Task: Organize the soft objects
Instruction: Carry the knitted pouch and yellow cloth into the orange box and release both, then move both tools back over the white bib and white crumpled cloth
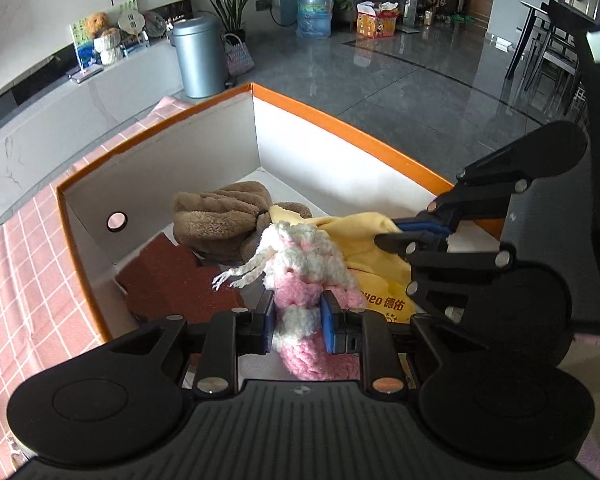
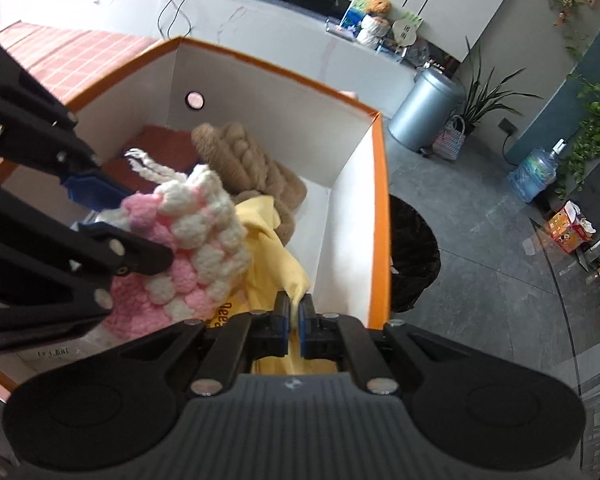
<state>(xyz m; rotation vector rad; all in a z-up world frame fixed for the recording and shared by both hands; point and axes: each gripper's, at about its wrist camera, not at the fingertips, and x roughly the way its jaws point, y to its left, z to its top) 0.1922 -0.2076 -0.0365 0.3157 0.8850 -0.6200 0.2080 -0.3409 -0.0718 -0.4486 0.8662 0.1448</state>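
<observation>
An orange-rimmed white box (image 1: 340,120) (image 2: 380,208) holds a brown plush item (image 1: 220,220) (image 2: 244,152), a dark red cloth (image 1: 172,276) (image 2: 156,140) and a yellow cloth (image 1: 364,248) (image 2: 272,264). My left gripper (image 1: 298,320) is shut on a pink and white knitted piece (image 1: 304,276) (image 2: 188,240), held over the box. My right gripper (image 2: 296,320) is shut on the yellow cloth's edge; it also shows in the left wrist view (image 1: 416,232), at the right of the box.
The box stands on a pink checked cloth (image 1: 32,264) (image 2: 68,52). A grey bin (image 1: 198,56) (image 2: 424,108), a plant (image 1: 236,4), a water bottle (image 1: 314,12) (image 2: 534,172) and black chairs (image 1: 548,52) stand on the grey tiled floor. A black bin bag (image 2: 414,248) sits beside the box.
</observation>
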